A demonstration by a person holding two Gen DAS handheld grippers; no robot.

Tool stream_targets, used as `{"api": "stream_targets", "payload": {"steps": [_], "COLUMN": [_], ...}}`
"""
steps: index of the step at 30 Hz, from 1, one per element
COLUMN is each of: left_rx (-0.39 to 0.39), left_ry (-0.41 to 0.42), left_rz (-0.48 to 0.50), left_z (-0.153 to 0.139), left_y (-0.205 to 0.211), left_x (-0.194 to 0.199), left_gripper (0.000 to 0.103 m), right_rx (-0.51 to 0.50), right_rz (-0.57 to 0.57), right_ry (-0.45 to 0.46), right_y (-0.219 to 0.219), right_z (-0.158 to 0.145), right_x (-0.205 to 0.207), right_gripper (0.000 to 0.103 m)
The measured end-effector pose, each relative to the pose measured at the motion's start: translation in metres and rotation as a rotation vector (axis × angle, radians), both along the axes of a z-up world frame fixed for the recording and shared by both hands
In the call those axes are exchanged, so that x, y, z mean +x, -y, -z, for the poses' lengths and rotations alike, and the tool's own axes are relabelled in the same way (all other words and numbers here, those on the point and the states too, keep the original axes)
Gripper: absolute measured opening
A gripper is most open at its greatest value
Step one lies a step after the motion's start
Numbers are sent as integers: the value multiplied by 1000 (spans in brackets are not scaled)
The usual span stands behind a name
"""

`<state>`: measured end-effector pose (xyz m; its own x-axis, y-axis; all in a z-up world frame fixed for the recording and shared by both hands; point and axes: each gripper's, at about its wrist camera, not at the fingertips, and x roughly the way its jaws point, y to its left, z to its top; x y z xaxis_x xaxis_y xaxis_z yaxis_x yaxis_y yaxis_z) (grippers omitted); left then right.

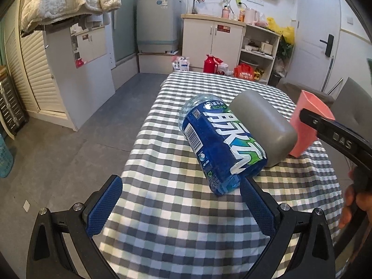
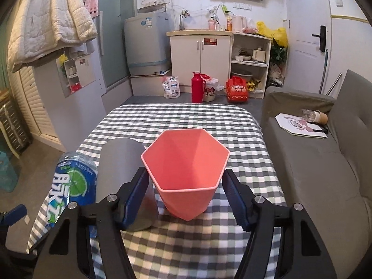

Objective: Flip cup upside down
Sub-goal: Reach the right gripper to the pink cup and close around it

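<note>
A pink hexagonal cup (image 2: 186, 174) stands upright, mouth up, on the checkered table (image 2: 186, 121). My right gripper (image 2: 186, 186) is open, with one finger on each side of the cup near its rim, small gaps showing. The cup also shows at the right in the left wrist view (image 1: 309, 125), with the right gripper's finger (image 1: 330, 127) across it. My left gripper (image 1: 183, 197) is open and empty above the table, just short of a blue-labelled water bottle (image 1: 220, 144).
A grey cup (image 1: 265, 125) stands upside down between the bottle and the pink cup, close to my right gripper's left finger (image 2: 137, 190). A grey sofa (image 2: 325, 162) lies right of the table. Floor drops away at the table's left edge (image 1: 139, 139).
</note>
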<state>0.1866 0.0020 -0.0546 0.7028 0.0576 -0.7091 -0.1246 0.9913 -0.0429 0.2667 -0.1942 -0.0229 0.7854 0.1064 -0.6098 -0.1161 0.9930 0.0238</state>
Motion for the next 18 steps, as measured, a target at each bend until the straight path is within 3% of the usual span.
{"api": "stream_targets", "payload": {"steps": [5,12,18], "left_rx": [24,2,-2], "left_ry": [27,85,128], "left_rz": [8,-7,-19], "left_z": [-19,-55,-72], "left_y": [-3,-12,-20], "left_x": [-27,-79,-124], "left_gripper": [103,103,103], "right_rx": [-28,-28,2], "right_rz": [-13,-43,-80], "right_ry": [-10,-29,-35], "right_y": [2,-7,-27], "right_z": [-22,-52,-60], "right_x": [-45,-138,-210], "right_gripper": [65,65,65]}}
